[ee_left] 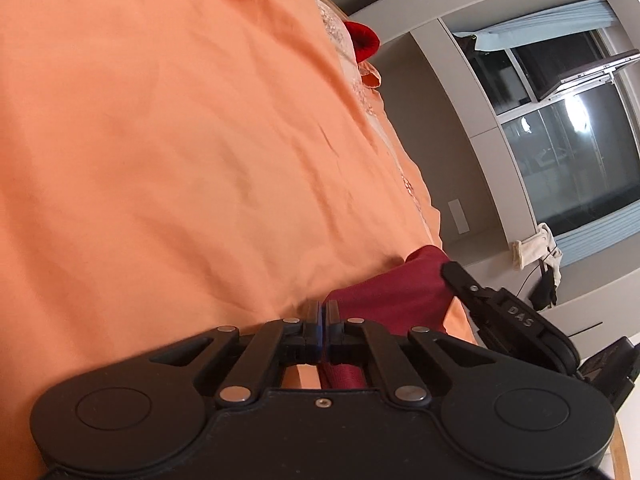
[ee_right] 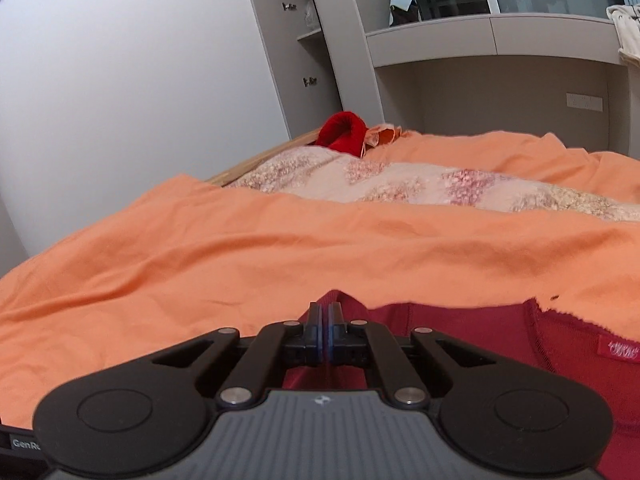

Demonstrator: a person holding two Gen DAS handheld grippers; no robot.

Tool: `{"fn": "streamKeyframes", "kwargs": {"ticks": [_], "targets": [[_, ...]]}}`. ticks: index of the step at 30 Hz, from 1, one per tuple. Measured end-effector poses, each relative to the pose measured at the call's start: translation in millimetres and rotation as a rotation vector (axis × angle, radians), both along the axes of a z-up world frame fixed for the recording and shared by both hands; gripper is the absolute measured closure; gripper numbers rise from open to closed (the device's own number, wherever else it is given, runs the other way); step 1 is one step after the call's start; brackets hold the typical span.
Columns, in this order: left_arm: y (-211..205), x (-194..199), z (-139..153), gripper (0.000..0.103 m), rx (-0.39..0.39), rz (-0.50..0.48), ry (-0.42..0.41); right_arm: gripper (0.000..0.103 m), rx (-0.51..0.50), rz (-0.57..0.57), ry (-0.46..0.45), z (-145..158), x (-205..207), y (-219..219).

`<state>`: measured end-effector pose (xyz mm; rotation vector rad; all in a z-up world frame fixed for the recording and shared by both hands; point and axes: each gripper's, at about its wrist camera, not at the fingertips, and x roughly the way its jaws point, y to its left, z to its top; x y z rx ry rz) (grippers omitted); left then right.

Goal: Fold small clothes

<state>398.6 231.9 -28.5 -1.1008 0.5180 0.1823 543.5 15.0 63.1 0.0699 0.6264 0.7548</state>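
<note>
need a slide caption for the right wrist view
Right gripper shut on the edge of a dark red garment lying on an orange bedsheet.

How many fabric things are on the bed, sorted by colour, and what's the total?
Dark red: 1, the dark red garment near both grippers.
Bright red: 1, the bright red item at the far end of the bed.
Orange: 1, the orange sheet.
Pale floral: 1, the floral quilt.
Total: 4

Two grippers (ee_left: pixel 324 308) (ee_right: pixel 325 312), one dark red garment (ee_right: pixel 480 332), one orange sheet (ee_right: pixel 280 248), one floral quilt (ee_right: pixel 380 184).
</note>
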Motion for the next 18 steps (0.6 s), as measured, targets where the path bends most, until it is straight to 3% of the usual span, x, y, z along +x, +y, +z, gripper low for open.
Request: {"fn": "streamKeyframes", "kwargs": {"ticks": [2, 3, 5, 7, 9, 12, 18], "targets": [[0.9, -0.1, 0.1, 0.101, -0.009, -0.012, 0.007, 0.068, -0.009, -0.006, 0.006, 2.8, -3.5, -6.8], [1.6, -0.3, 0.9, 0.098, -0.011, -0.015, 0.011, 0.05, -0.012, -0.002, -0.008, 6.9, -7.0, -13.6], [0.9, 0.6, 5.5, 0.093, 0.017, -0.013, 0.021, 0.046, -0.022, 0.003, -0.028, 16.7, -16.2, -31.8], [-1.8, 2.4, 14.1, 0.084, 0.073, -0.02, 0.032, 0.035, -0.058, -0.014, -0.034, 21.9, -29.1, -57.6], [-6.9, 1.2, 23.9, 0.062, 0.147, -0.015, 0.035, 0.028, -0.113, -0.026, -0.07, 22.5, -50.5, -87.1], [-16.6, 0.8, 36.4, 0.04, 0.241, -0.034, 0.041, 0.017, -0.231, -0.052, -0.152, 15.8, -97.2, -133.9], [-45.6, 5.2, 41.8, 0.028, 0.475, -0.131, 0.117, 0.009, -0.367, -0.158, -0.262, -8.1, -183.4, -196.3]]}}
